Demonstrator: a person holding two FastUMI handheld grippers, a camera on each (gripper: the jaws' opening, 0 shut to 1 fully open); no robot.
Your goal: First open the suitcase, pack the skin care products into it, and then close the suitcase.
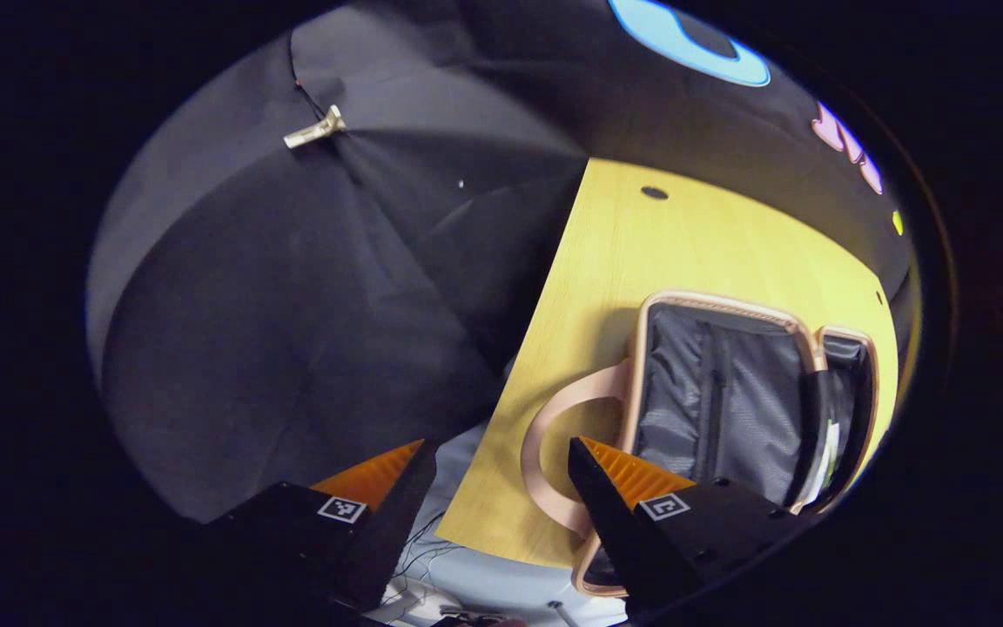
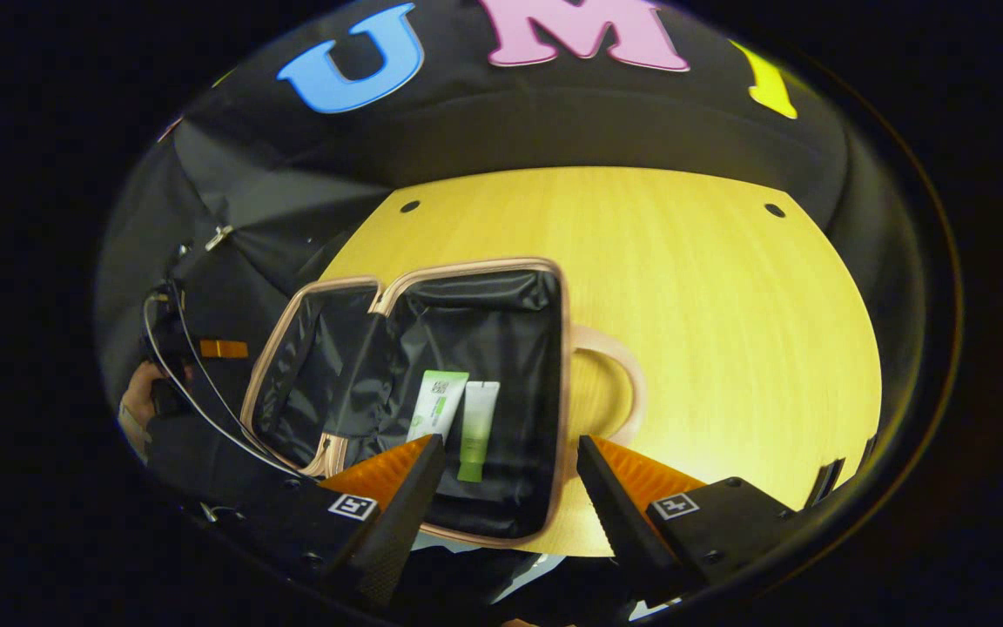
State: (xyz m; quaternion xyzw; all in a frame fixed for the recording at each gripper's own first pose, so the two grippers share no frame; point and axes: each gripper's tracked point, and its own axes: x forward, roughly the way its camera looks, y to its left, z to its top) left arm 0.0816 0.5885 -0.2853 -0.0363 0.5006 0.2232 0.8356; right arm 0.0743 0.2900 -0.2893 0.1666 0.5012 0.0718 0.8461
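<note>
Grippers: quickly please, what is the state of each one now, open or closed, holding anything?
Left gripper: open, holding nothing, above the table edge beside the suitcase.
Right gripper: open, holding nothing, above the open suitcase with two tubes inside.

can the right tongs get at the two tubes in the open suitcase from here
Probably yes. The suitcase lies open, the two tubes rest uncovered in it, and the right tongs, open, hang just above with nothing between.

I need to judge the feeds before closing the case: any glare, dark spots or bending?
Left gripper view: the table edge bows from fisheye and the suitcase lining is lit evenly. Right gripper view: a bright patch on the table near the right claw, a dark lining, yet both tubes stay sharp.
</note>
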